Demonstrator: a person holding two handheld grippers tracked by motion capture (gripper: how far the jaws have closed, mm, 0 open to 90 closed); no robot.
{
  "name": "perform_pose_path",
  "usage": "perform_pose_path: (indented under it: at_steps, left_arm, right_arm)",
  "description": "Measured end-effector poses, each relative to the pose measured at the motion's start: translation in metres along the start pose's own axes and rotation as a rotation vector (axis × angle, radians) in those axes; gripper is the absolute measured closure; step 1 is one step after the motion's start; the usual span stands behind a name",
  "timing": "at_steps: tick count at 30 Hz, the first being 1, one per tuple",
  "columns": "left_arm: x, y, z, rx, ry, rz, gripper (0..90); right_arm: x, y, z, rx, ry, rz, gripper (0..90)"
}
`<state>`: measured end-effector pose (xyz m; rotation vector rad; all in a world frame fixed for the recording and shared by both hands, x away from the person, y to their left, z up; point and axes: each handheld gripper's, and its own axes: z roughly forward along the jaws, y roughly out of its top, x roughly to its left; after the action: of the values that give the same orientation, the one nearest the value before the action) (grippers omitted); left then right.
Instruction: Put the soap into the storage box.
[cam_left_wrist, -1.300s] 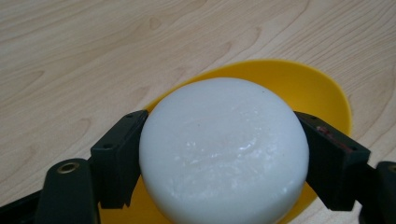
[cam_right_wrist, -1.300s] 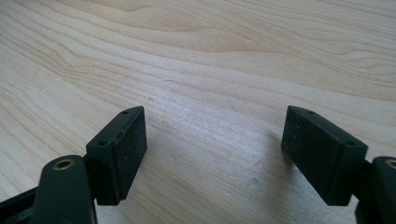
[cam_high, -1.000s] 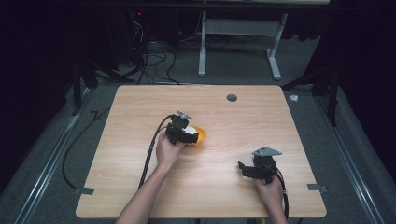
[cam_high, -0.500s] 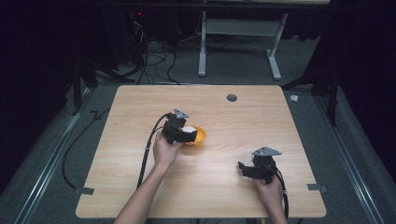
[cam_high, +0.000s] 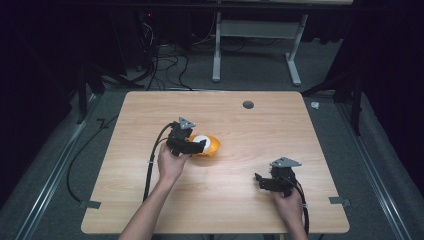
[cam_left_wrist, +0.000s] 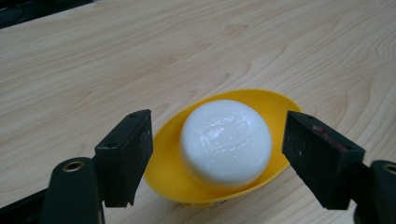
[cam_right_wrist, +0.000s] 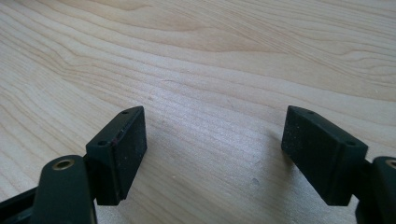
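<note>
White soap bar (cam_left_wrist: 226, 141) sits in yellow dish (cam_left_wrist: 163, 163) mid-surface (cam_high: 150, 110). My left gripper (cam_left_wrist: 217, 161) straddles it, jaws wide, not touching. Right gripper (cam_right_wrist: 215, 156) spread open over bare wood, well apart.

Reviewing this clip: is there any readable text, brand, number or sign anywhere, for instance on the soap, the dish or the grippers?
No readable text in any view.
White soap bar: a faint embossed relief on its top face, too soft to read as letters.
Yellow dish: plain, no marking.
Left gripper and right gripper: black jaws with screw holes, no labels.
Table: bare wood grain and a round dark hole, no sign.
</note>
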<state>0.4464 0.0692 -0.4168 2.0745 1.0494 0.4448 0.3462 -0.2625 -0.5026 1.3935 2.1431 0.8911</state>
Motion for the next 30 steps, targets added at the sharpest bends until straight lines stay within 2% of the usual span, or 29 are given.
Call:
perform_pose_path:
  at_steps: [30]
  left_arm:
    - [0.015, -0.017, -0.044, -0.057, 0.021, -0.021, 25.6]
  right_arm:
    - [0.000, 0.000, 0.000, 0.000, 0.000, -0.004, 23.0]
